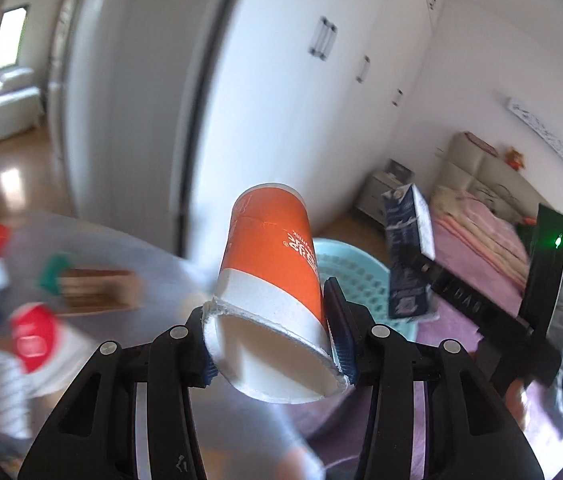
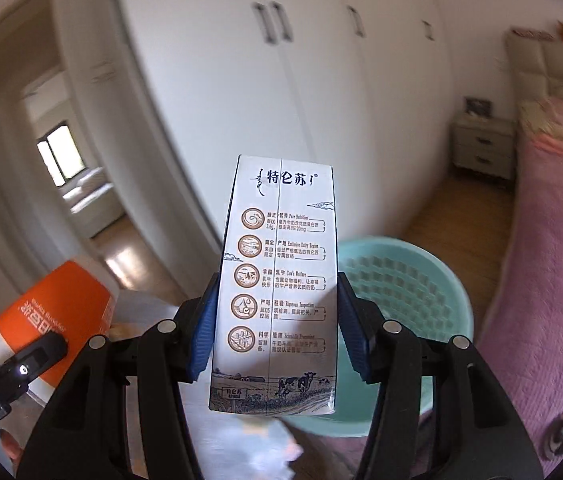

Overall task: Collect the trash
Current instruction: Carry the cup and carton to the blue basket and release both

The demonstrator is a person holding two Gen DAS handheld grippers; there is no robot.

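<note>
My left gripper (image 1: 273,340) is shut on an orange and white paper cup (image 1: 269,252), held by its crushed rim with the base pointing away. My right gripper (image 2: 275,328) is shut on a white milk carton (image 2: 279,280) with blue print, held upright. Both are lifted in the air. A light blue plastic basket (image 2: 405,292) stands on the floor behind and below the carton; it also shows in the left wrist view (image 1: 345,276) behind the cup. The carton (image 1: 407,256) and the right gripper show at the right of the left wrist view. The cup (image 2: 53,312) shows at the lower left of the right wrist view.
A blurred table (image 1: 161,264) at the left holds a brown box (image 1: 97,288) and red and white items (image 1: 35,336). A bed with pink covers (image 2: 549,240) is at the right. White wardrobes (image 2: 281,92) and a bedside cabinet (image 2: 481,148) stand behind.
</note>
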